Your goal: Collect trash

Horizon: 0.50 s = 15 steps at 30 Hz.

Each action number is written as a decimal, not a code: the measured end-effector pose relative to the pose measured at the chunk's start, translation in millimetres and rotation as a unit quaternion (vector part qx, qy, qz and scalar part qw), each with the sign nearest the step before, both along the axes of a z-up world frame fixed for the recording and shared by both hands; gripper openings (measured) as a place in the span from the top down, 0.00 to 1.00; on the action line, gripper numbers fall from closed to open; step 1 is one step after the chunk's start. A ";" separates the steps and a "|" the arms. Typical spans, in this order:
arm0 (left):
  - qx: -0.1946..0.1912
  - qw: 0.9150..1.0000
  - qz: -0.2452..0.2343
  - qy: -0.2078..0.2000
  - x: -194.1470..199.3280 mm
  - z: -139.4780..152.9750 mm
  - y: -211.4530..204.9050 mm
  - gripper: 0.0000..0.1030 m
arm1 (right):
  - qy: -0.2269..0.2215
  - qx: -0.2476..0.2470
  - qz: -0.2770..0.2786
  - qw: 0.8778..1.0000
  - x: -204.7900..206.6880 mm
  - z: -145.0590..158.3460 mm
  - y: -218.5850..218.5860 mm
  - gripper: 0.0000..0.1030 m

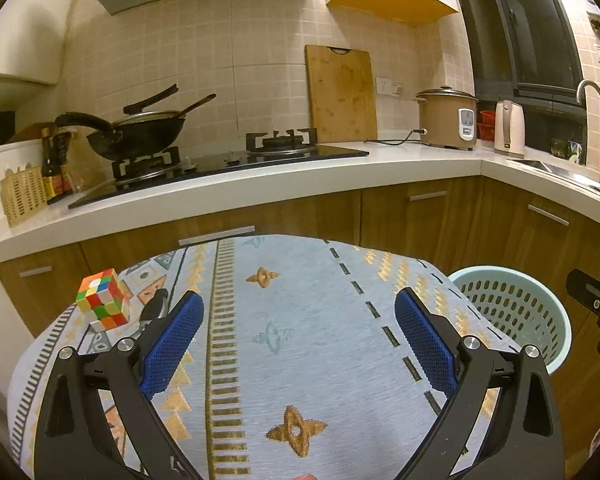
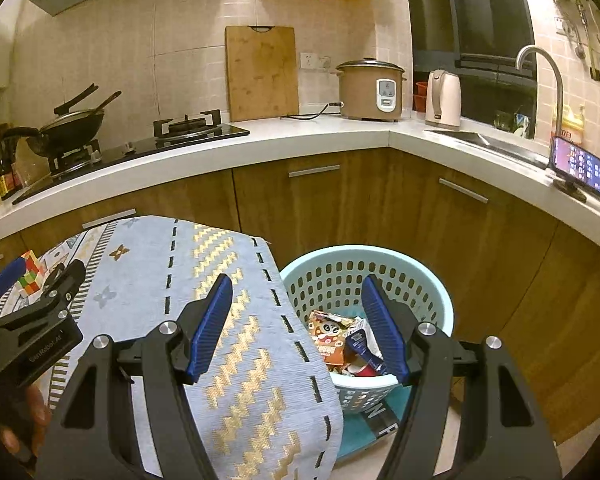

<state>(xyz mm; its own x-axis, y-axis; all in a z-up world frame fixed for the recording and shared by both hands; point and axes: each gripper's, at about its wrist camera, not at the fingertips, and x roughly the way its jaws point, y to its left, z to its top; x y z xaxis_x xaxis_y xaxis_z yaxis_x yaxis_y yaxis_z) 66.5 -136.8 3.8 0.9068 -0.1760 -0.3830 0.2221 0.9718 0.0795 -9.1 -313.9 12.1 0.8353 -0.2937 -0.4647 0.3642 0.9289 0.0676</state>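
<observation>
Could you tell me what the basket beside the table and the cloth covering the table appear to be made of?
The basket looks like moulded plastic, pale teal with a smooth, slightly glossy rim and regular punched slots. The cloth seems a woven fabric, matte light blue, with visible weave and stitched-looking gold and black patterns; its exact fibre cannot be told.

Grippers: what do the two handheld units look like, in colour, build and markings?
Both match: the left gripper and right gripper have black angular frames with silver screws and blue textured finger pads. The right view shows faint lettering on the left unit's body. No cables or sleeves visible.
</observation>
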 end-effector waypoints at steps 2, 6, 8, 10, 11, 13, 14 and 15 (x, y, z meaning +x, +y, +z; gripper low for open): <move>0.000 1.000 0.001 0.000 -0.2 0.1 0.0 0.08 | 0.000 -0.002 0.000 1.000 -0.5 0.5 -0.2 0.39; 0.001 1.000 -0.002 -0.004 -1.1 0.1 -1.0 0.08 | -0.001 0.004 0.003 1.000 -0.4 1.0 -0.7 0.39; 0.002 1.000 -0.003 -0.005 -1.5 -0.3 -1.5 0.08 | 0.000 0.002 0.003 1.000 -0.1 0.9 -0.1 0.39; 0.001 1.000 -0.004 -0.004 -2.3 -1.3 -1.3 0.08 | 0.001 0.002 0.004 1.000 0.0 1.4 -0.8 0.39; 0.000 1.000 -0.003 -0.004 -2.6 -1.2 -1.3 0.08 | 0.001 0.002 0.004 1.000 -0.1 1.4 -0.7 0.39; -0.003 1.000 -0.005 -0.003 -3.0 -1.3 -0.6 0.08 | 0.001 0.002 0.003 1.000 -0.2 1.3 -0.3 0.39; -0.004 1.000 -0.006 -0.002 -2.4 -0.6 -0.1 0.08 | 0.001 0.002 0.003 1.000 -0.3 1.3 -0.2 0.39; -0.005 1.000 -0.006 -0.001 -2.8 -0.9 -0.3 0.08 | 0.001 0.002 0.003 1.000 -0.5 1.2 -0.1 0.39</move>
